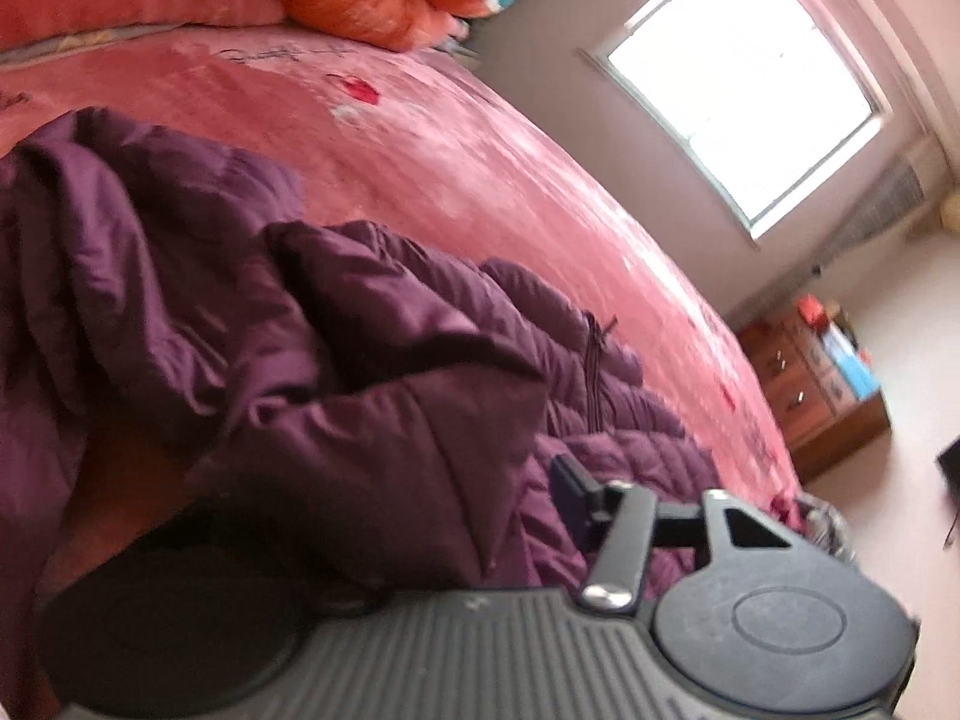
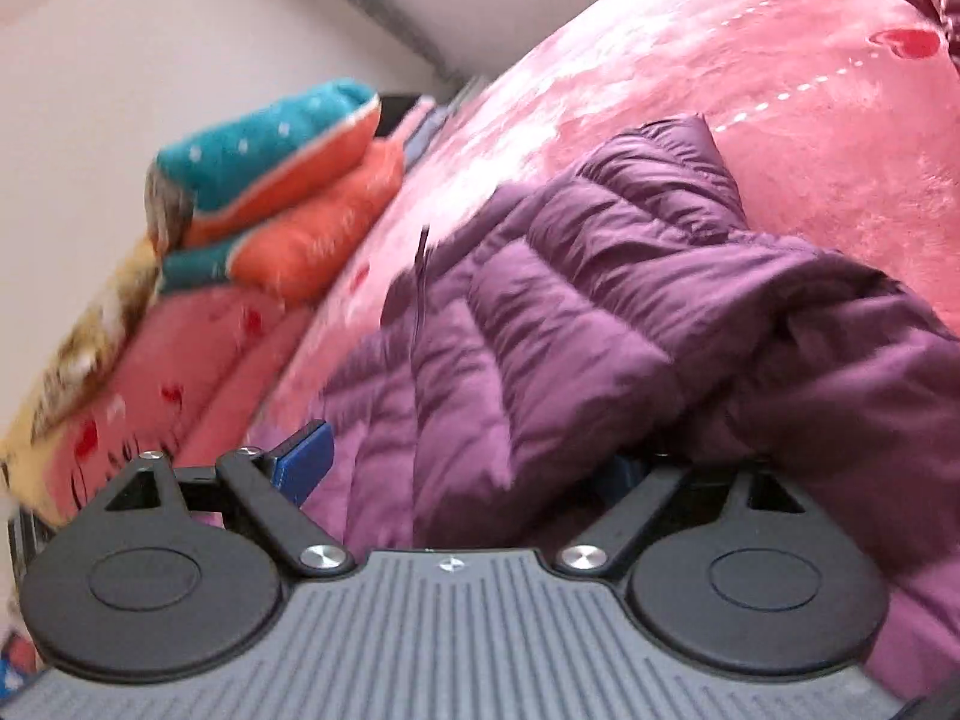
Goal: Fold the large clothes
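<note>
Purple quilted down jacket (image 1: 372, 348) lies crumpled on the pink plush bedspread (image 1: 456, 168); its fabric drapes over the left gripper (image 1: 420, 498), hiding one finger, so jaw state is unclear. Right gripper (image 2: 474, 456) has jaws spread around a jacket fold (image 2: 540, 348).

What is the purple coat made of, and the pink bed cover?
The purple coat looks like thin, slightly shiny nylon or polyester stuffed with padding: stitched rows puff up between seams. What fills it cannot be seen. The pink bed cover looks like soft, plush fleece or velvet: its fuzzy surface catches light in pale patches.
</note>
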Demonstrator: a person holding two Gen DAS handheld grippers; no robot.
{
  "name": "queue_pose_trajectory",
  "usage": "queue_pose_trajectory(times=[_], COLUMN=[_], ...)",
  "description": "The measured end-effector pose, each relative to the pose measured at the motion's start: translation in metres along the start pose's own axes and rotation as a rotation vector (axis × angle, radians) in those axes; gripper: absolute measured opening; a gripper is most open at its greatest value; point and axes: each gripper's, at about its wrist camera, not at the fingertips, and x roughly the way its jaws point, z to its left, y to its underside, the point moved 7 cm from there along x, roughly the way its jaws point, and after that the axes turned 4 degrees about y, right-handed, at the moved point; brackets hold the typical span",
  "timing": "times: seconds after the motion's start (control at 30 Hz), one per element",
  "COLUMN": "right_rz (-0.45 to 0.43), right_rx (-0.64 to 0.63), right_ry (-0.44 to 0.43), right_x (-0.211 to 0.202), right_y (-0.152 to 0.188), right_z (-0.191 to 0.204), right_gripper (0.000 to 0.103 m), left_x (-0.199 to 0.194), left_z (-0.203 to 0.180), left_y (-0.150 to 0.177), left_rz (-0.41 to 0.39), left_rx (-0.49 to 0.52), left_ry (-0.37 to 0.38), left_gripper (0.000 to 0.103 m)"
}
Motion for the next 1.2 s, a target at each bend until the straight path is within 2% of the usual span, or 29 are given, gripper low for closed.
queue_pose_trajectory(times=[0.1, 0.2, 0.27, 0.37, 0.6, 0.77, 0.83, 1.0, 1.07, 1.2], right_rz=[-0.03, -0.045, -0.072, -0.12, -0.258, -0.297, -0.278, -0.189, -0.154, -0.118], right_rx=[0.056, 0.103, 0.131, 0.161, 0.163, 0.162, 0.15, 0.043, -0.004, -0.008], right_ry=[-0.019, -0.04, -0.063, -0.08, -0.091, -0.098, -0.069, 0.065, 0.114, 0.135], right_x=[0.012, 0.025, 0.027, 0.028, 0.012, 0.018, 0.029, 0.046, 0.053, 0.054], right_y=[-0.011, -0.018, -0.028, -0.051, -0.101, -0.114, -0.112, -0.095, -0.09, -0.092], right_z=[-0.01, -0.014, -0.019, -0.028, -0.044, -0.058, -0.066, -0.068, -0.065, -0.064], right_gripper=[0.103, 0.103, 0.103, 0.103, 0.103, 0.103, 0.103, 0.103, 0.103, 0.103], left_x=[0.002, 0.006, 0.007, 0.007, 0.025, 0.052, 0.069, 0.104, 0.104, 0.09], left_z=[-0.002, -0.002, -0.006, -0.019, -0.048, -0.065, -0.056, -0.014, -0.009, -0.004], left_y=[0.004, 0.0, -0.006, -0.017, -0.041, -0.047, -0.045, -0.027, -0.025, -0.028], left_rz=[0.005, -0.015, -0.041, -0.091, -0.207, -0.269, -0.244, -0.086, -0.066, -0.076], left_rx=[0.038, 0.056, 0.07, 0.146, 0.223, 0.353, 0.371, 0.273, 0.268, 0.232], left_ry=[-0.022, -0.047, -0.063, -0.096, -0.026, -0.047, -0.088, -0.181, -0.195, -0.208], left_gripper=[0.027, 0.017, 0.015, 0.013, 0.014, 0.014, 0.015, 0.018, 0.024, 0.039])
